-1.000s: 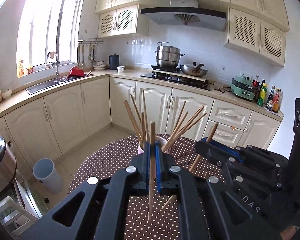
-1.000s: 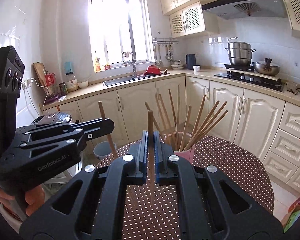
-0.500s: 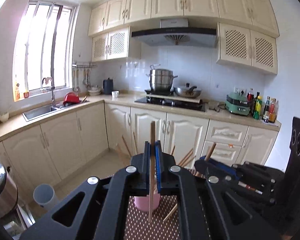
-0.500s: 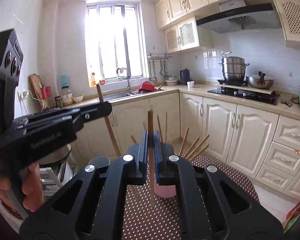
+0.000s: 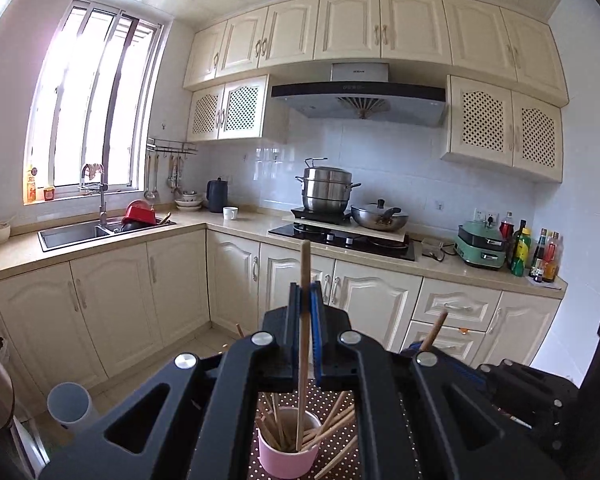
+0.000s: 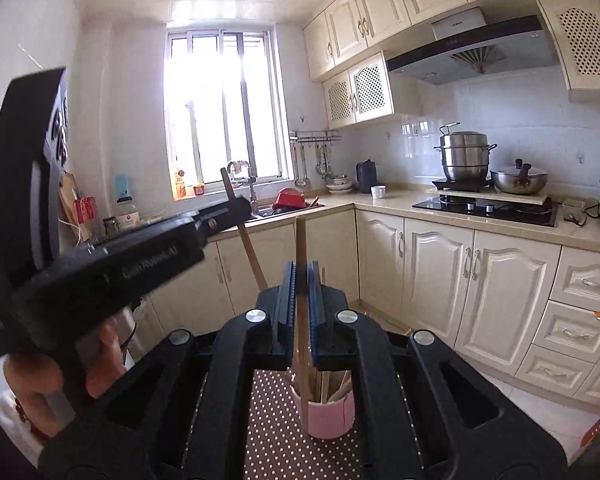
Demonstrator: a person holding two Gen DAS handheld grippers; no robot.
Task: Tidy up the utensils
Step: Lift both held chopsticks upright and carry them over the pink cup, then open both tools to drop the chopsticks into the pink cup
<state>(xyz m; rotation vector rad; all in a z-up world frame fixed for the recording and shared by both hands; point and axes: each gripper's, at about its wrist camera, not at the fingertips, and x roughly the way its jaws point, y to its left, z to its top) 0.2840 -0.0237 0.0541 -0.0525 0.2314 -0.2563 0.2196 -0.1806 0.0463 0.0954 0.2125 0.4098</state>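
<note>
Left gripper is clamping one wooden chopstick upright, jaws narrow against its shaft. Its lower end is reaching into the pink cup, which is standing on the polka-dot table.

Right gripper is likewise pinching a second chopstick near vertical. Its tip is hanging in front of the cup's near wall in the right wrist view; whether it is inside or just outside, I cannot tell.

Progress, as a judgement: most of the work looks done. A bundle of chopsticks is already leaning in the cup. The two held sticks are being delivered and are not yet released. At least one loose chopstick is lying on the table just beside the cup, toward the near edge, so it is still waiting to be collected.

Writing: the left gripper body in the right wrist view is carrying white lettering, blurred, seemingly "GenRobot.AI". The range hood is bearing a small badge, too small to read.
</note>
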